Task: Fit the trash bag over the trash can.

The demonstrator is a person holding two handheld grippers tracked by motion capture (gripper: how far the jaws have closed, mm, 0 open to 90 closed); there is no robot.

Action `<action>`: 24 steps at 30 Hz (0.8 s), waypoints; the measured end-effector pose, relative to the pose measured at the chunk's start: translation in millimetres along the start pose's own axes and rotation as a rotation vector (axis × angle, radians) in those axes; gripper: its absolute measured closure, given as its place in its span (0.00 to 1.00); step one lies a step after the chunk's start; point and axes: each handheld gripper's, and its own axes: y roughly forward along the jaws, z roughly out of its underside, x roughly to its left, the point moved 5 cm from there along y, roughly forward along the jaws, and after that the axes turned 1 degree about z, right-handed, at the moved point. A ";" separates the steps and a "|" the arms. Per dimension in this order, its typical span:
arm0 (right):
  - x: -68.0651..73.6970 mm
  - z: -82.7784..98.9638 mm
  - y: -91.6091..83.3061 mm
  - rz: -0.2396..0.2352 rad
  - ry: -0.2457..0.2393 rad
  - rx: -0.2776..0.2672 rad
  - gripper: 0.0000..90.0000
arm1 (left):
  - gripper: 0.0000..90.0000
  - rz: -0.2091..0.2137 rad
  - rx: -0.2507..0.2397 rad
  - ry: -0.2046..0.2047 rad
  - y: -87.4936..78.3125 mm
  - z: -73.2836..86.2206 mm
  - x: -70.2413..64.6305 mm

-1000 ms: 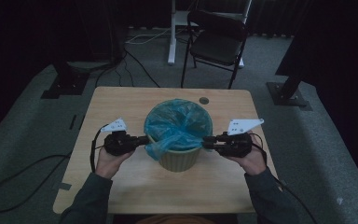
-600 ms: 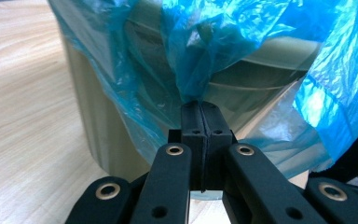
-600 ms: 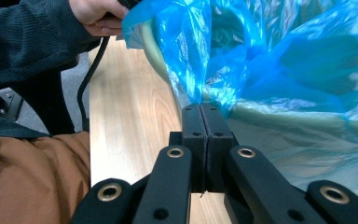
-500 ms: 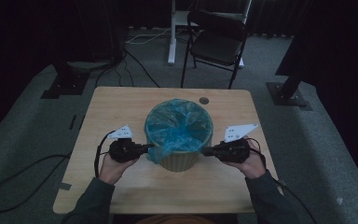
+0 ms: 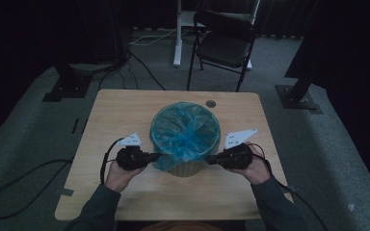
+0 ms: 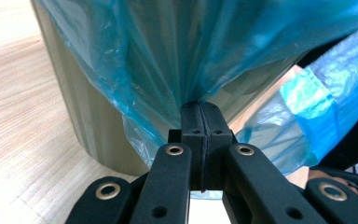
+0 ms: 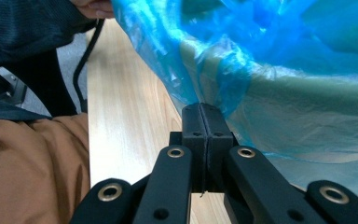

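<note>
Standing mid-tabletop, a ribbed beige waste bin wears a blue plastic liner folded over its rim. Left tongs at the bin's left side are clamped on liner film; right tongs at its right side, having just closed, pinch the film too.

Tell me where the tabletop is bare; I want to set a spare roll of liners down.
Free: the far strip of the table behind the bin, and the near edge between the sleeves. Crowded: both flanks, where the left gripper and right gripper pinch the blue bag.
</note>
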 end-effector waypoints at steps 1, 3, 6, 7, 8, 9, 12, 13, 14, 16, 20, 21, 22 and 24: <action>-0.9 0.5 0.4 0.001 0.000 0.003 1.00 | 1.00 -0.002 0.000 -0.005 0.4 0.5 0.8; -1.8 1.2 0.7 0.001 0.006 0.006 1.00 | 1.00 -0.010 0.004 -0.007 0.4 1.5 3.0; -8.1 4.6 -1.3 0.024 0.023 0.019 1.00 | 1.00 -0.020 0.004 -0.017 -0.5 3.0 6.7; -10.3 6.0 -2.7 0.028 0.033 0.017 1.00 | 1.00 -0.022 0.003 -0.021 -0.9 3.4 7.4; -11.6 7.0 -3.4 0.027 0.034 0.016 1.00 | 1.00 -0.027 0.002 -0.026 -2.2 4.2 9.5; -14.1 9.4 -4.9 0.034 0.043 0.020 1.00 | 1.00 -0.029 -0.001 -0.029 -2.8 4.3 10.4; -17.4 12.1 -8.0 0.046 0.052 0.024 1.00 | 1.00 -0.040 -0.010 -0.042 -5.2 4.9 14.2; -18.3 12.5 -9.3 0.048 0.054 0.023 1.00 | 1.00 -0.044 -0.010 -0.045 -6.3 5.3 15.7; -19.2 13.0 -10.6 0.052 0.056 0.023 1.00 | 1.00 -0.047 -0.013 -0.050 -7.2 5.7 17.1; -20.0 13.6 -11.9 0.055 0.058 0.025 1.00 | 1.00 -0.054 -0.014 -0.058 -8.4 6.6 19.1; -23.1 17.9 -16.2 0.060 0.072 0.029 1.00 | 1.00 -0.061 -0.008 -0.062 -8.8 8.9 20.9; -23.7 19.1 -16.9 0.060 0.073 0.030 1.00 | 1.00 -0.061 -0.005 -0.064 -8.6 9.6 21.3; -23.7 19.1 -16.9 0.060 0.073 0.030 1.00 | 1.00 -0.061 -0.005 -0.064 -8.6 9.6 21.3; -24.9 22.6 -18.6 0.061 0.082 0.036 1.00 | 1.00 -0.063 -0.005 -0.071 -8.5 10.6 22.5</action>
